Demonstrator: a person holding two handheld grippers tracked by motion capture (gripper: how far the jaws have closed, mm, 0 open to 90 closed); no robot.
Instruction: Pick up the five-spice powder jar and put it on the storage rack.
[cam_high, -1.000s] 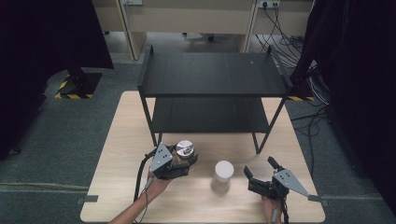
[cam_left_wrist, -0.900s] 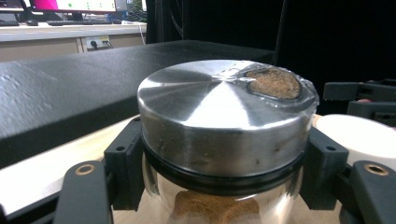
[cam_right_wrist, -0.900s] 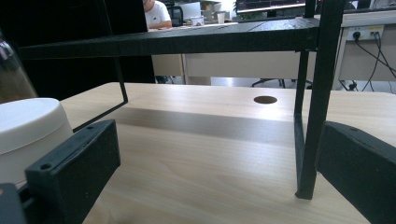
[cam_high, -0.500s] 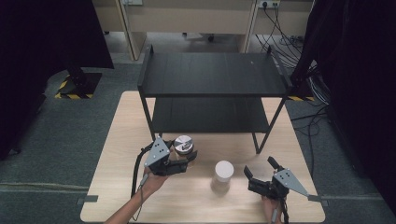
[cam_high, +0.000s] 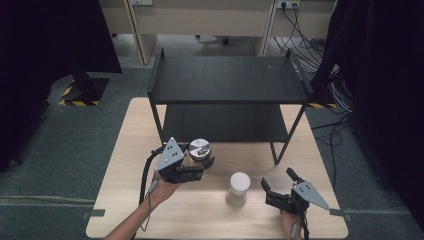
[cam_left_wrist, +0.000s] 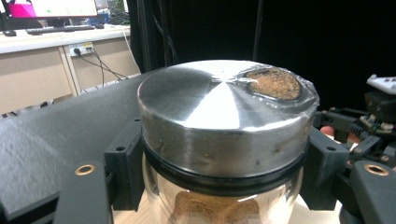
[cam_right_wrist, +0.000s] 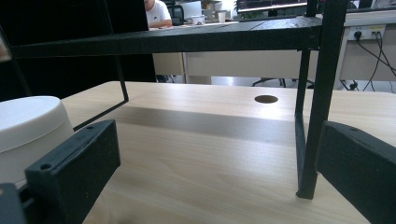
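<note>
While clamped in the left gripper (cam_high: 199, 169), glass jar (cam_high: 200, 150) with steel lid, right by the black shelf (cam_high: 227, 80). White jar (cam_high: 240, 184) near, beside wide-open right gripper (cam_high: 277, 187). No words to read.

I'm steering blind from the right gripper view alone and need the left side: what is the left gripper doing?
Observer: The left gripper is shut on a glass jar with a brushed-metal lid, in front of the black two-tier shelf.
Operator: Anything inside that jar?
Observer: Brown powder shows through the glass under the lid.
Operator: And my own gripper?
Observer: The right gripper is open, beside the white-lidded jar on the wooden table, not touching it.
</note>
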